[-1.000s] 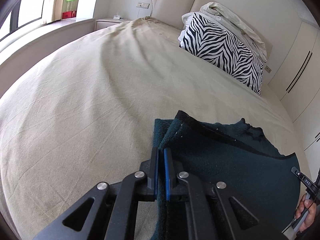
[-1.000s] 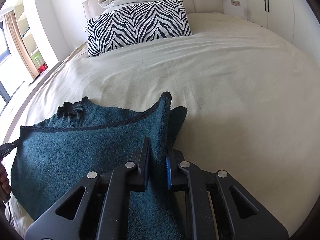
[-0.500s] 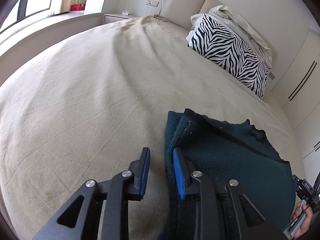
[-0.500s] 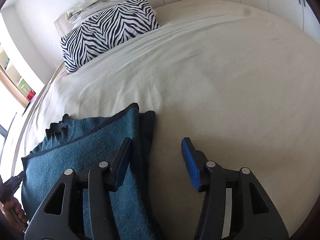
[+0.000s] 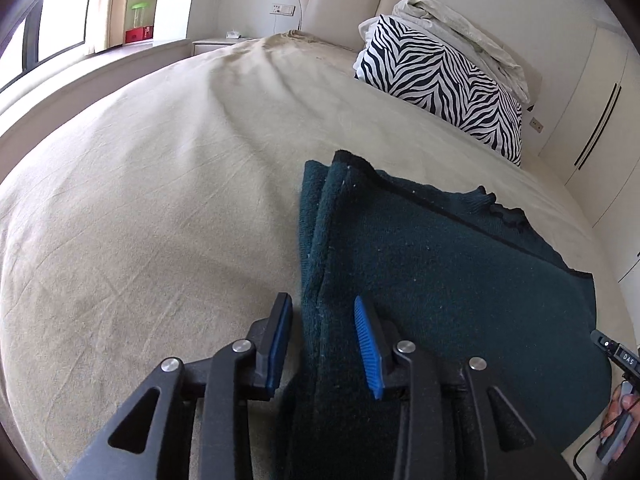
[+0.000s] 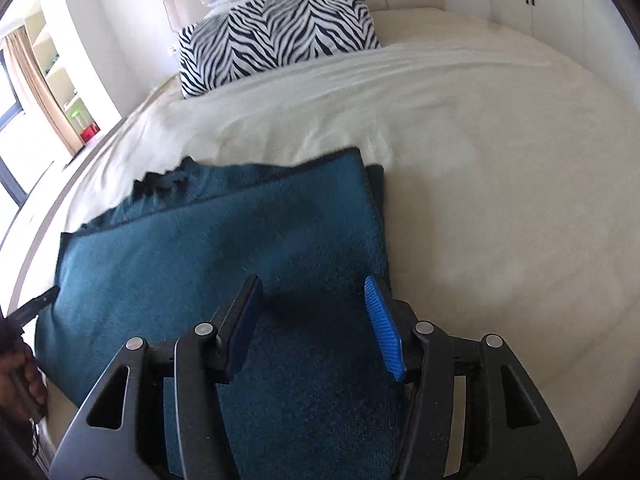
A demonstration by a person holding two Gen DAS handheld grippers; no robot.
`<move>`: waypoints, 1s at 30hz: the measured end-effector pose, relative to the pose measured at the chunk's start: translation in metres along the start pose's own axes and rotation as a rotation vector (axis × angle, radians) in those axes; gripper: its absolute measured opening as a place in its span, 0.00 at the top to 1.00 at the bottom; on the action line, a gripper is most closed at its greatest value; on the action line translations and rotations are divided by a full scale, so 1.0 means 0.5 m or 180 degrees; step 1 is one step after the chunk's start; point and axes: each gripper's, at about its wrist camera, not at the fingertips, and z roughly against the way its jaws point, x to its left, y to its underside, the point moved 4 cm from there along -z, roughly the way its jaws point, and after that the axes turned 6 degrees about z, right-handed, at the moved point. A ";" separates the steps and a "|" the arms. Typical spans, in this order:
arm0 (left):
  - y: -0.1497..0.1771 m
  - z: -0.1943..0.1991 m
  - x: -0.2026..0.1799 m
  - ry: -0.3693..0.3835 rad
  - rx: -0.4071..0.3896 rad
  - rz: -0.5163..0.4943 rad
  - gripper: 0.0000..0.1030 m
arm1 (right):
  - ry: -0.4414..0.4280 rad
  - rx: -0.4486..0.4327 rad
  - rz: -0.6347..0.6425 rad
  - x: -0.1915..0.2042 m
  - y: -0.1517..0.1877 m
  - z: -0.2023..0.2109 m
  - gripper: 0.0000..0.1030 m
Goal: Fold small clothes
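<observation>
A dark teal knit sweater (image 5: 440, 264) lies folded flat on the beige bed sheet (image 5: 160, 200); it also shows in the right wrist view (image 6: 224, 232). My left gripper (image 5: 322, 316) is open and empty, its jaws straddling the sweater's folded left edge. My right gripper (image 6: 312, 296) is open and empty, hovering over the sweater's right edge. The sweater's near part is hidden behind both grippers.
A zebra-striped pillow (image 5: 440, 76) with a crumpled white duvet (image 5: 460, 20) on it sits at the headboard; the pillow also shows in the right wrist view (image 6: 276, 36). White wardrobes (image 5: 600, 100) stand at the right. A window ledge (image 5: 80, 68) runs along the left.
Both grippers were shut on the sweater's edges a second ago. They have opened, let the fabric drop onto the bed, and drawn back slightly. The right gripper has swung over the sweater.
</observation>
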 end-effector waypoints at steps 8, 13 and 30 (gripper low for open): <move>0.028 0.037 0.012 -0.0083 -0.0002 0.0063 0.65 | -0.0288 -0.0461 -0.0111 0.055 0.044 0.150 0.49; 0.052 0.067 0.013 -0.0139 0.0025 0.0097 0.64 | -0.0396 0.0200 -0.0111 0.082 0.122 0.066 0.47; 0.168 0.074 -0.131 -0.0599 0.0225 -0.0920 0.38 | -0.1861 0.0228 -0.1411 0.119 0.189 0.062 0.54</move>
